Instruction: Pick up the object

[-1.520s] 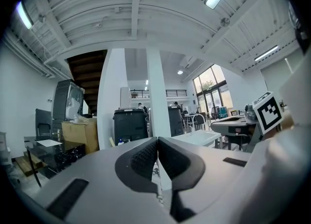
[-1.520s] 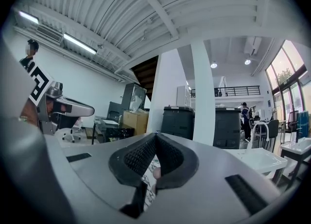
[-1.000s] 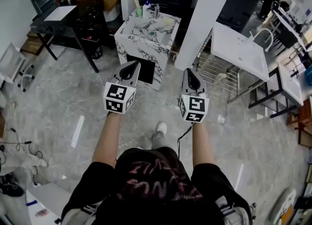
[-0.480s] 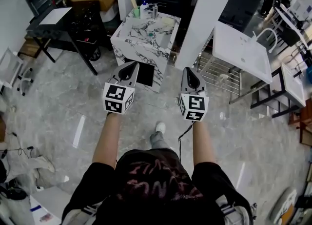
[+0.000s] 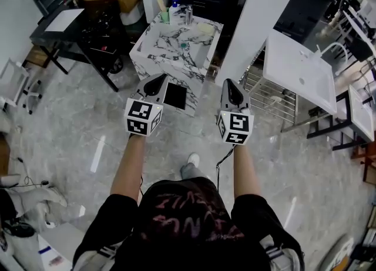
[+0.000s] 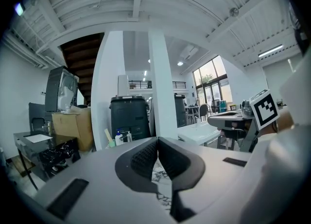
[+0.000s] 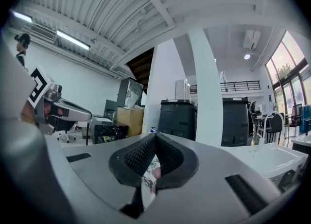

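Both grippers are being carried closer to the marble counter (image 5: 166, 58), which is now lying at 12 o'clock just past their tips in the head view. The left gripper (image 5: 154, 82) and right gripper (image 5: 230, 85) are being held level, side by side, for the approach. The object is probably among the bottles (image 5: 179, 12) at the counter's far edge; which one cannot be told. In the left gripper view, the jaws are being held together, empty. In the right gripper view, likewise.
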